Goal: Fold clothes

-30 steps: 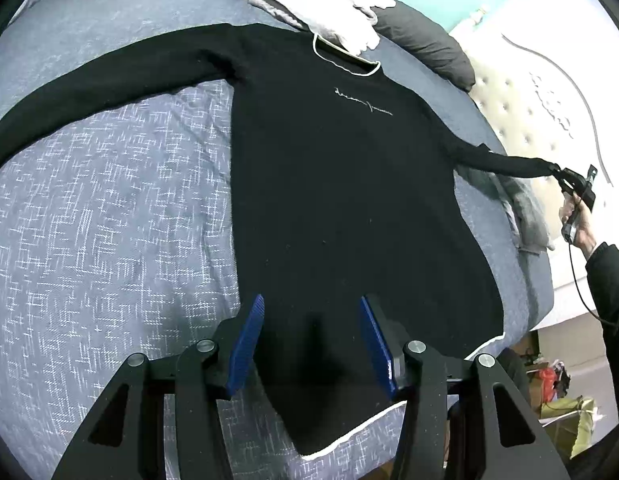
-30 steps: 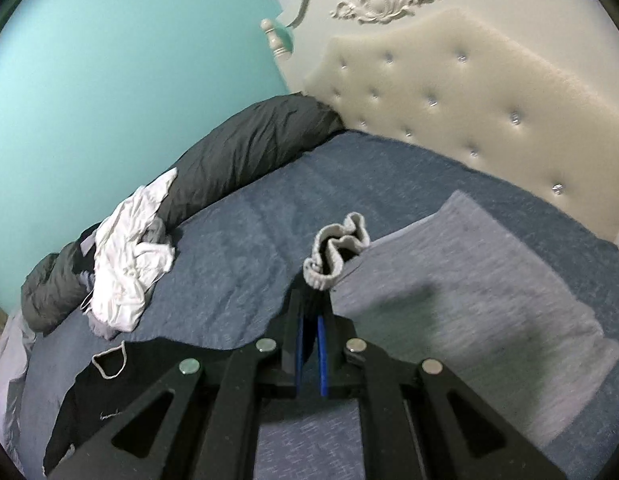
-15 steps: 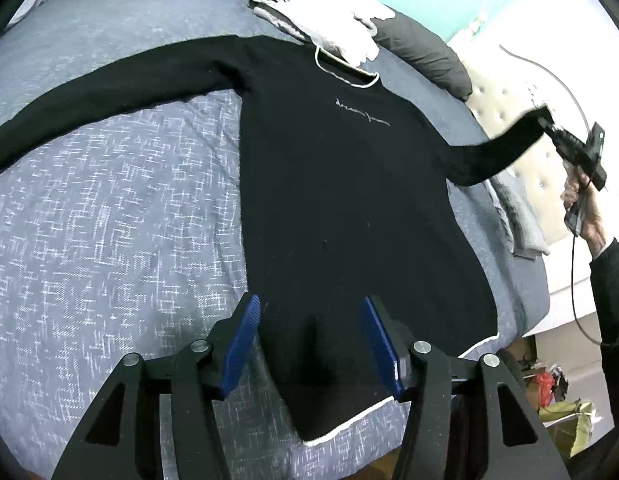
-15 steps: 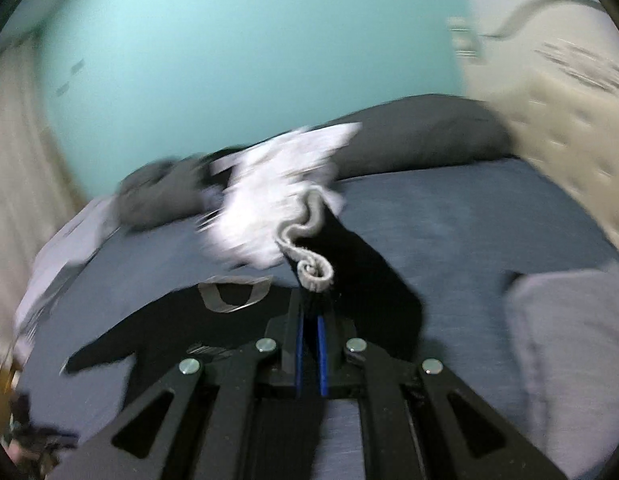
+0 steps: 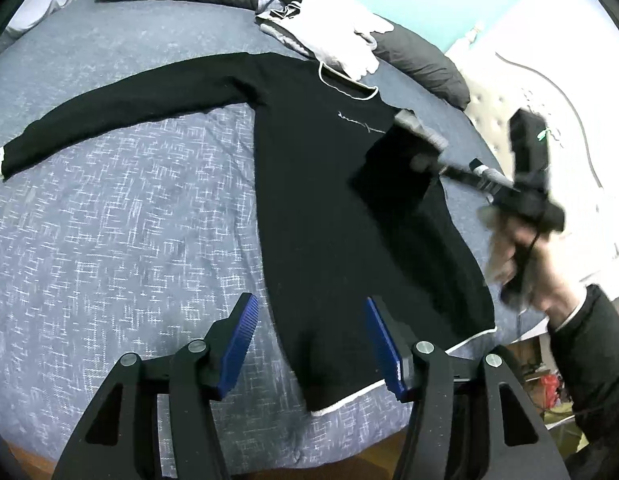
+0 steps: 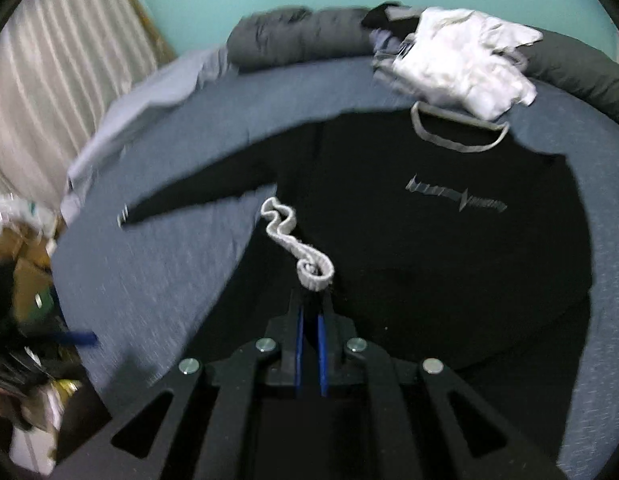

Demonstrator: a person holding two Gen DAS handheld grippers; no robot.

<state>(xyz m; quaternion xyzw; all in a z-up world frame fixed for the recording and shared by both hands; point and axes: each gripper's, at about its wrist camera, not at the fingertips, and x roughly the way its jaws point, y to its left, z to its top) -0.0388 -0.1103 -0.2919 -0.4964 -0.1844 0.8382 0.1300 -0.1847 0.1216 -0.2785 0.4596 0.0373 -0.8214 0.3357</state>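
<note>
On the bed the black sweater lies flat, chest up, and I've just swung its right sleeve off the mattress edge by the headboard and in over the chest. A second ago that sleeve stretched straight out sideways; now it hangs folded across the torso, cuff pinched in my right gripper, whose jaws are clenched tight on it. I'd say the first sleeve fold is nearly made, needing only to be laid down and let go.

The sweater's long axis runs from the hem near my left gripper up to the collar, which points at the white clothes and dark pillows at the far side. The left sleeve lies out flat, crosswise to that axis. My left gripper hovers over the hem, jaws spread wide, grasping nothing.
</note>
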